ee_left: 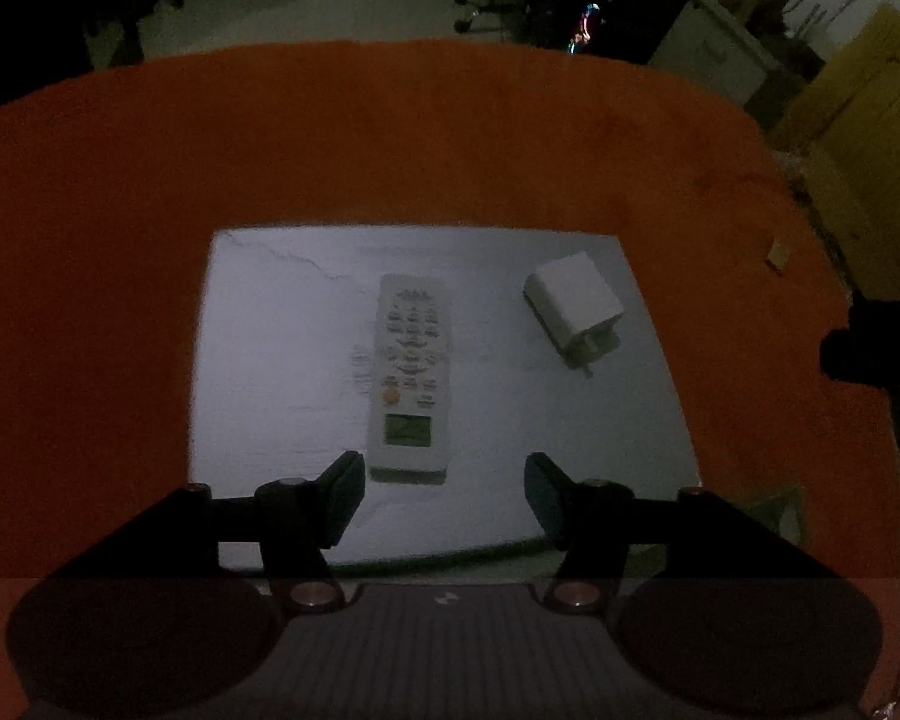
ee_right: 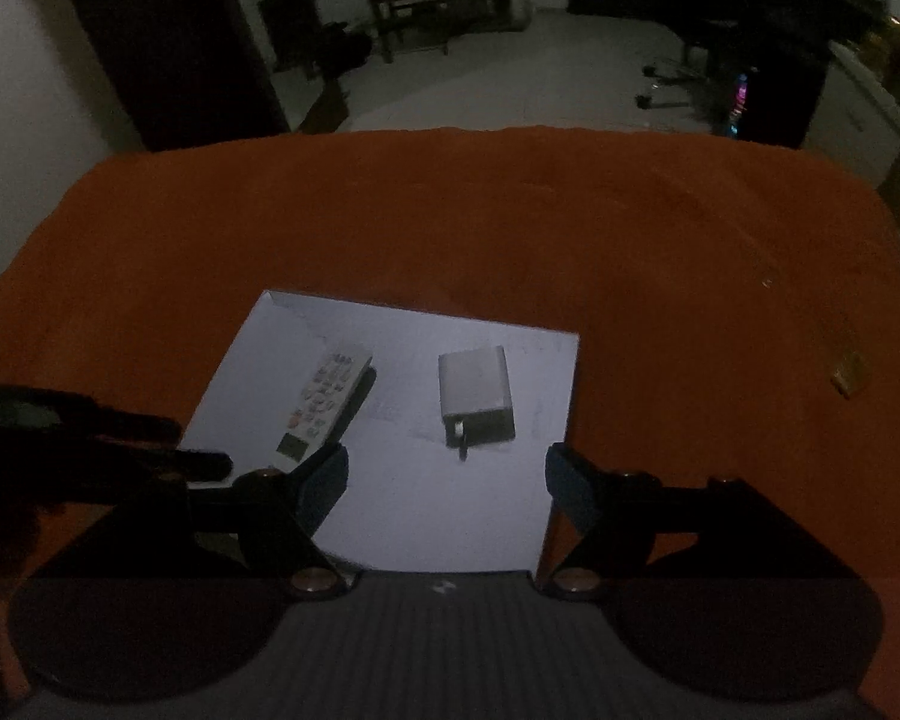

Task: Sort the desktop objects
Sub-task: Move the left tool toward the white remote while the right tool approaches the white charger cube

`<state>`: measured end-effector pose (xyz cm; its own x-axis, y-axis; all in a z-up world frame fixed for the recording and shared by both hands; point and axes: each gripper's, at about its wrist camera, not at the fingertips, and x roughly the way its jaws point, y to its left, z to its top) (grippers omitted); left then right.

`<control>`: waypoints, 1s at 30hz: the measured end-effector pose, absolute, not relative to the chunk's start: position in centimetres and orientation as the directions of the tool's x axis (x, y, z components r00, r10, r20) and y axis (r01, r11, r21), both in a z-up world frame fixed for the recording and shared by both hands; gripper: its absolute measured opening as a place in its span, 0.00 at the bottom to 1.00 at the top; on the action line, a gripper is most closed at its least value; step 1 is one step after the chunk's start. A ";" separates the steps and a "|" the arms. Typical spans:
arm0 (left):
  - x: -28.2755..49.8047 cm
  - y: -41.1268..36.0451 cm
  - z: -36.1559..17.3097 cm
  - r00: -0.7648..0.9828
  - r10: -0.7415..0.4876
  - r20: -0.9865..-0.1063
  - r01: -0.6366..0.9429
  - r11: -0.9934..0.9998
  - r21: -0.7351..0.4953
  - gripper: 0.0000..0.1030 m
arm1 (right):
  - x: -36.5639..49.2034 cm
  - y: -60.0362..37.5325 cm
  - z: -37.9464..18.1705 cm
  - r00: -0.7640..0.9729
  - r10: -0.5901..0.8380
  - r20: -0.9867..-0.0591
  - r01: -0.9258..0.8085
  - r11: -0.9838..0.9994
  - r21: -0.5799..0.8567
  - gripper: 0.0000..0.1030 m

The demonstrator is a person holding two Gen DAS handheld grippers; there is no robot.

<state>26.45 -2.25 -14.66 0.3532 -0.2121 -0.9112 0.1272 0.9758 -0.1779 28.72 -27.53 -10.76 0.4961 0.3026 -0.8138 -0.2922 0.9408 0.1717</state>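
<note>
A white remote control [ee_left: 411,378] lies lengthwise in the middle of a white sheet [ee_left: 270,360] on the orange tablecloth [ee_left: 390,138]. To its right on the same sheet rests a white plug adapter [ee_left: 573,309], prongs toward me. My left gripper [ee_left: 444,483] hovers open just short of the remote's near end, nothing between its fingers. In the right wrist view the remote [ee_right: 325,402] is at the left of the sheet [ee_right: 426,510] and the adapter [ee_right: 476,399] sits ahead of my open, empty right gripper [ee_right: 447,474].
A small yellowish scrap [ee_right: 847,373] lies on the cloth to the right, also visible as a scrap [ee_left: 779,255] in the left view. The left gripper's dark body [ee_right: 60,438] intrudes at the left of the right view. Dim floor and furniture lie beyond the table's far edge.
</note>
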 end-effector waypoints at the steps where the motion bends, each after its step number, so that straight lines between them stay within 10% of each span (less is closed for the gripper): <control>1: 26.8 -2.5 -15.2 0.355 -0.200 -0.913 0.133 0.978 -0.162 0.54 | 29.4 -27.6 -11.3 0.490 0.307 -0.816 -0.293 0.940 0.177 0.74; 8: 30.3 -2.5 -18.6 0.348 -0.155 -0.925 0.091 0.987 -0.131 0.74 | 34.1 -26.4 -14.4 0.458 0.301 -0.836 -0.323 0.933 0.159 0.87; 30: 33.8 -4.5 -23.8 0.292 -0.134 -0.947 0.150 0.984 -0.093 0.74 | 38.6 -22.7 -23.0 0.472 0.207 -0.857 -0.365 0.931 0.024 0.94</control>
